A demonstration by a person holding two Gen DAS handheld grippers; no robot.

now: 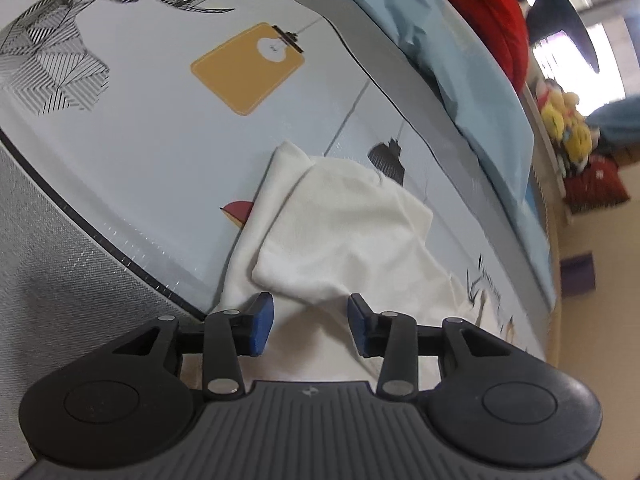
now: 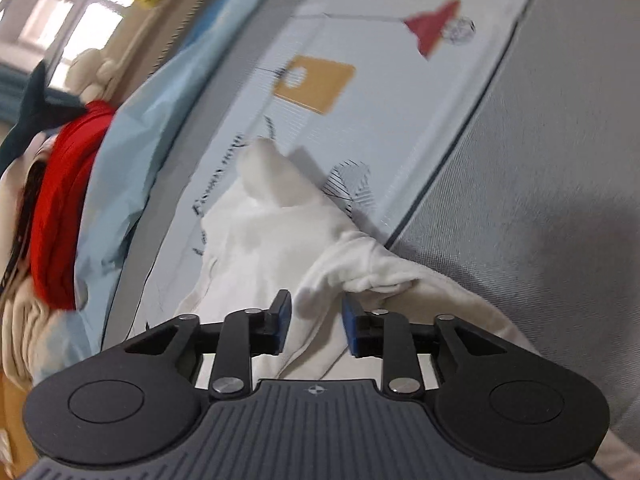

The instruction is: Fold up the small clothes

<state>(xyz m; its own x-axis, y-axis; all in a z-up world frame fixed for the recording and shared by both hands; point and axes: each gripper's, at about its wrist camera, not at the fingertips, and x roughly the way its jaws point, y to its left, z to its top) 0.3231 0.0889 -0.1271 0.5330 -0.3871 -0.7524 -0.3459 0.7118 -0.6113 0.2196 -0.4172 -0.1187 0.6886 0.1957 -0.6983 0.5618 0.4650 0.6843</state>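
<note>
Both grippers over white garment point(image 1: 344, 232), jaws apart.
Left gripper point(image 1: 310, 326) and right gripper point(image 2: 316, 326) gripping nothing; crumpled cloth on printed pale-blue mat point(image 1: 160, 128).

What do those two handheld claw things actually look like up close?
Both look alike. The left gripper and right gripper have black linkage arms with silver rivets, blue pads on the fingertips, and a grey ribbed body with a small round emblem.
</note>
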